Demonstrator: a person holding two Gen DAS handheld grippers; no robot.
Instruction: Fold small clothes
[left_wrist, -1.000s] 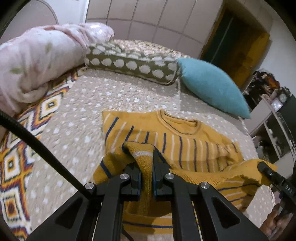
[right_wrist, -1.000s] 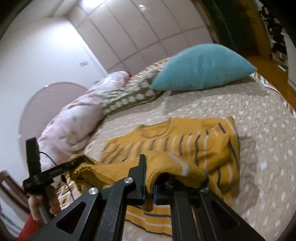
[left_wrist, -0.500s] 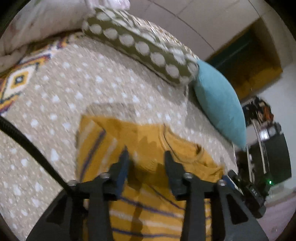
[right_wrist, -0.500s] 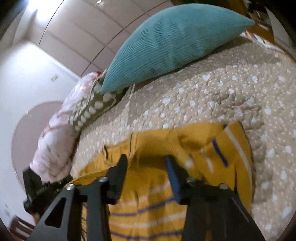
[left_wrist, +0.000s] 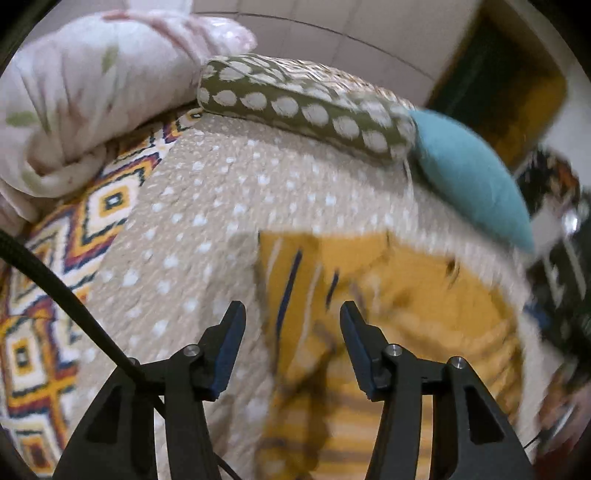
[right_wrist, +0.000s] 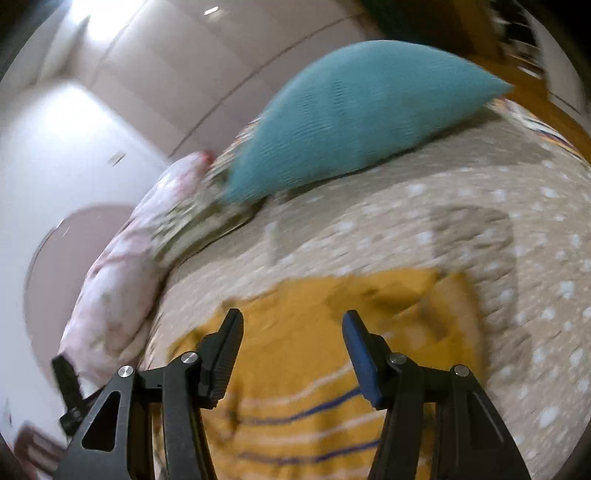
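Change since a second ago: both tools had their fingers pinched on folds of the yellow sweater lifted off the bed; now the cloth is let go and lies on the bed.
Left tool (left_wrist: 291, 332): bottom centre of the left wrist view, fingers spread and opening further, nothing pressed between them; the sweater's left edge lies below the gap.
Right tool (right_wrist: 291, 343): bottom centre of the right wrist view, fingers spread and opening further, gripping nothing.
Sweater (right_wrist: 314, 387): mustard yellow with navy and white stripes, lower middle of both views, lying on the bed just beyond the fingertips; blurred, so its folds are hard to read.
Bedspread (left_wrist: 229, 206): beige with white spots, under and around the sweater.
Patterned cover (left_wrist: 74, 236): diamond print, left edge of the left wrist view.
Spotted bolster (left_wrist: 306, 110): olive with pale dots, upper centre, at the far side of the bed.
Teal cushion (right_wrist: 354, 125): upper right, beside the bolster.
Floral bedding (left_wrist: 85, 103): rolled, upper left.
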